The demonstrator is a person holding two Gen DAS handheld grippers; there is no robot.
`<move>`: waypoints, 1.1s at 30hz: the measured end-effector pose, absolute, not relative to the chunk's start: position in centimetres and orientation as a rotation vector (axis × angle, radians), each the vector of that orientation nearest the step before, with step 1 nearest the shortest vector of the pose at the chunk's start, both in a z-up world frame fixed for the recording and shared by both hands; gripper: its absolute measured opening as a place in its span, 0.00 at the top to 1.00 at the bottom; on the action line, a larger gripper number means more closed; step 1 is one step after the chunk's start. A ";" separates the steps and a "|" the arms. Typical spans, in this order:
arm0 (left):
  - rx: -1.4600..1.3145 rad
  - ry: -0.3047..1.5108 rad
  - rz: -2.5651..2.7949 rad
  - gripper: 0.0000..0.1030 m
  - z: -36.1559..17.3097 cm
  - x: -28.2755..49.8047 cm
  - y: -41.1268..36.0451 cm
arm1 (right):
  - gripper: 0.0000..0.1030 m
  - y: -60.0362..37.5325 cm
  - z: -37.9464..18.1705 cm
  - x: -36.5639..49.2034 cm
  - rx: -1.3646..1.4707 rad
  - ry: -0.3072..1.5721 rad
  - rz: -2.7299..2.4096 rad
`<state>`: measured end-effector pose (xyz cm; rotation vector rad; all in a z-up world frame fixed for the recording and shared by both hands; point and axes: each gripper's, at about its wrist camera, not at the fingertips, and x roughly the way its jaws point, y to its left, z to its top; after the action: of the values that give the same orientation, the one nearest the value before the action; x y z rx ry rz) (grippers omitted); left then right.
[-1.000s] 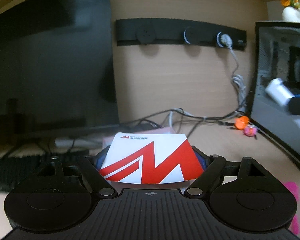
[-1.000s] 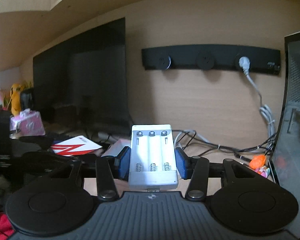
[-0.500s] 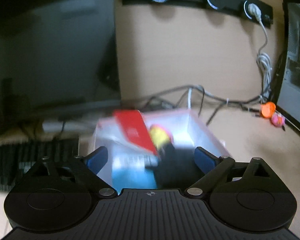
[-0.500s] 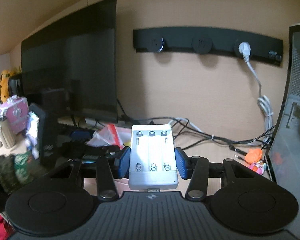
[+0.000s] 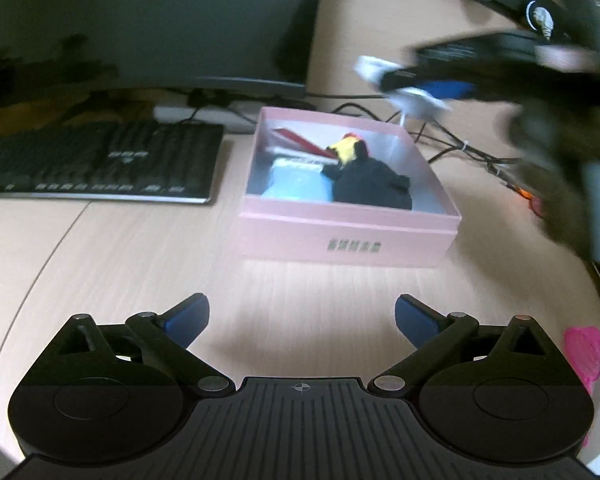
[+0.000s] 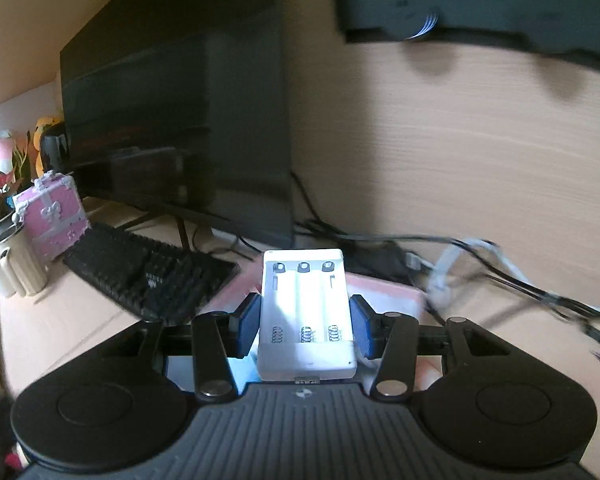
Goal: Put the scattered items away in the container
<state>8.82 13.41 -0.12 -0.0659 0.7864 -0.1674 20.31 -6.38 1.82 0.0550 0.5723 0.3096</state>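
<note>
Right gripper (image 6: 305, 322) clamped on white battery charger (image 6: 306, 312): light, rigid, slick plastic; side-wall grip suits. Left gripper (image 5: 301, 320) spread, empty. Pink box (image 5: 348, 232) at 12 o'clock.

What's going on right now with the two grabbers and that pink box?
Left hand-held gripper open, empty, short of pink box. Right hand-held gripper shut on white battery holder, over the box. Nothing blocking.

1. From your left gripper (image 5: 302, 320), the box (image 5: 348, 232) sits on the tabletop (image 5: 112, 264) at 12 o'clock.
2. The keyboard (image 5: 100, 160) lies at the box's 9 o'clock.
3. The monitor (image 5: 148, 20) stands behind both.
4. Cables (image 5: 460, 148) trail at the box's 2 o'clock.
</note>
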 end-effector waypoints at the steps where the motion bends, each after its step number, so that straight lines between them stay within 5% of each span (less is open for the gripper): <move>1: -0.065 0.790 -0.154 0.01 0.0 8.4 13.6 | 0.54 -5.6 1.4 21.7 0.065 0.578 0.318; 5: -0.045 0.822 -0.105 0.01 -0.2 7.1 14.5 | 0.36 -2.1 -1.3 24.8 0.046 0.590 0.340; 15: -0.001 0.882 -0.169 0.01 -2.0 7.4 13.0 | 0.35 -4.1 -1.0 14.1 0.098 0.634 0.391; 23: 0.111 0.818 -0.428 0.01 -1.9 7.7 5.4 | 0.33 -12.6 3.0 2.1 0.078 0.521 0.105; 33: 0.277 0.759 -0.737 0.01 -2.1 4.9 -3.6 | 0.26 -21.6 -0.2 -8.2 0.113 0.619 -0.310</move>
<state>4.85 -3.60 -2.07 0.2774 0.7590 -0.7370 -8.16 -21.61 -0.18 0.1132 0.6192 -0.3100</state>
